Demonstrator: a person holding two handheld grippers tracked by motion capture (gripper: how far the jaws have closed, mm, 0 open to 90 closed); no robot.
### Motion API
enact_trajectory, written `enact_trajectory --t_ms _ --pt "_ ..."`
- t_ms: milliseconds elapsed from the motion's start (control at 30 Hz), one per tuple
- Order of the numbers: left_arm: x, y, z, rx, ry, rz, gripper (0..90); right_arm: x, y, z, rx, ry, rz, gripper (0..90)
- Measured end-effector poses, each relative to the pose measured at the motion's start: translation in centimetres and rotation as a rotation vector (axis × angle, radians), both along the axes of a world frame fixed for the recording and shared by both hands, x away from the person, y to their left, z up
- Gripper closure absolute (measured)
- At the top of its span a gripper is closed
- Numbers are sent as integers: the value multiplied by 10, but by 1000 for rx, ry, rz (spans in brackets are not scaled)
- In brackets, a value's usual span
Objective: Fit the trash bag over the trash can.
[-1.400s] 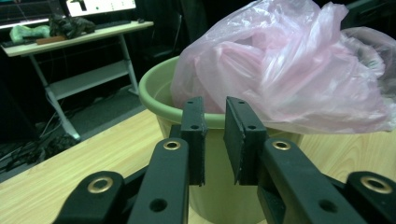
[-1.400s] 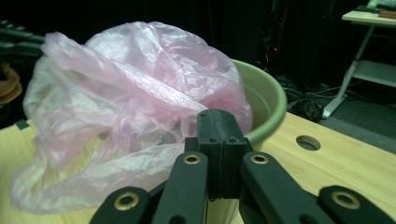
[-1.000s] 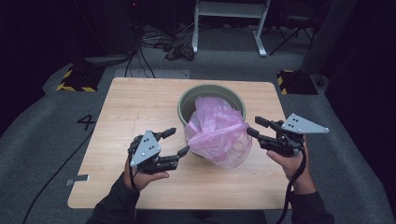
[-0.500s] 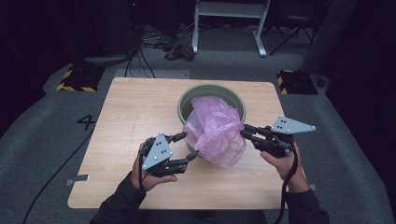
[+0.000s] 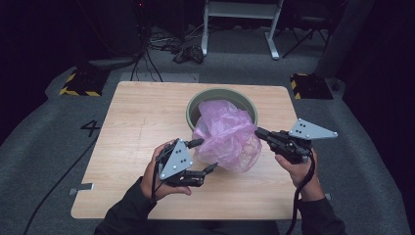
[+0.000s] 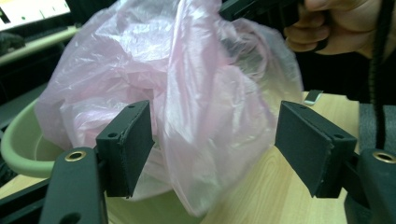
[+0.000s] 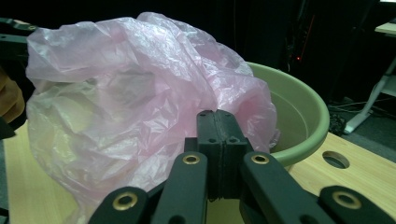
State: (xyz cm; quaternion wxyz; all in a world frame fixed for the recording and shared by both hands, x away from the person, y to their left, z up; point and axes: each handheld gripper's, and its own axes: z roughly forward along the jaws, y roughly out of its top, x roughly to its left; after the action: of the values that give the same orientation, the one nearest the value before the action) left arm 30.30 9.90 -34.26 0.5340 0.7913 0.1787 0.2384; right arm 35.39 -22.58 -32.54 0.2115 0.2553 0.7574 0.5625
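Left tongs, held in the person's left hand at the near left of the pink plastic bag: the jaws stand spread wide and have just been opening further. In the left gripper view a hanging fold of the bag lies in the gap between the two black pads; the left-hand pad sits right against the film, while the right-hand pad stands clear of it above the wood, so nothing is pinched.

Centre — the pink plastic bag, crumpled and translucent, rises out of the green bowl and spills over the bowl's near rim, its lower bulge hanging above the table. The bowl stands on the far half of the table, slightly right of the middle. In the left gripper view the bowl's pale green rim shows at lower left, under the bag.

Right tongs, held in the person's right hand at the right side of the bag: the jaws are pressed together, having just closed. In the right gripper view the two pads meet face to face directly against the pink film — whether a fold of it is caught between them cannot be told from here. From above, their tip touches the bag's right edge, just near of the bowl's rim.
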Motion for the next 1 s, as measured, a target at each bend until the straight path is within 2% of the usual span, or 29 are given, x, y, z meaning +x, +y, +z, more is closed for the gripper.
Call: enact_trajectory --t_ms 67,100,133,167,233,300,367,400,500,633,700,733,800,867,1000 --pt "5 -3 0 14 8 10 323 2 0 -1 11 6 7 889" --pt "7 -5 0 39 -2 36 399 3 -1 -1 14 9 10 872" --pt "9 -7 0 47 0 44 507 2 -1 -2 15 -1 19 818" --pt "10 -7 0 45 3 29 574 1 -1 -2 21 -6 21 753" --pt "13 -8 0 57 -15 58 706 -2 -1 -4 26 -16 18 711" --pt "17 -6 0 40 -4 62 805 -6 -2 -5 25 -21 3 534" --pt "19 -5 1 52 -13 87 861 -11 -2 -7 14 -27 -18 423" --pt "20 -5 1 42 -13 93 880 -14 -2 -9 5 -28 -20 372" --pt "22 -2 1 33 -13 101 897 -22 -6 -15 -7 -26 -35 298" --pt "21 1 2 2 -21 138 899 -40 -11 -24 29 2 -49 245" --pt "22 2 2 -20 -17 151 899 -49 -10 -30 54 15 -35 238" --pt "22 3 2 -26 -10 145 899 -52 -7 -34 58 26 -20 230" --pt "23 3 2 -28 -5 145 899 -56 5 -41 28 44 13 209" --pt "22 1 2 -32 -2 142 899 -55 13 -45 15 64 22 197" --pt "22 0 1 -30 -2 141 898 -53 28 -49 43 87 51 183"
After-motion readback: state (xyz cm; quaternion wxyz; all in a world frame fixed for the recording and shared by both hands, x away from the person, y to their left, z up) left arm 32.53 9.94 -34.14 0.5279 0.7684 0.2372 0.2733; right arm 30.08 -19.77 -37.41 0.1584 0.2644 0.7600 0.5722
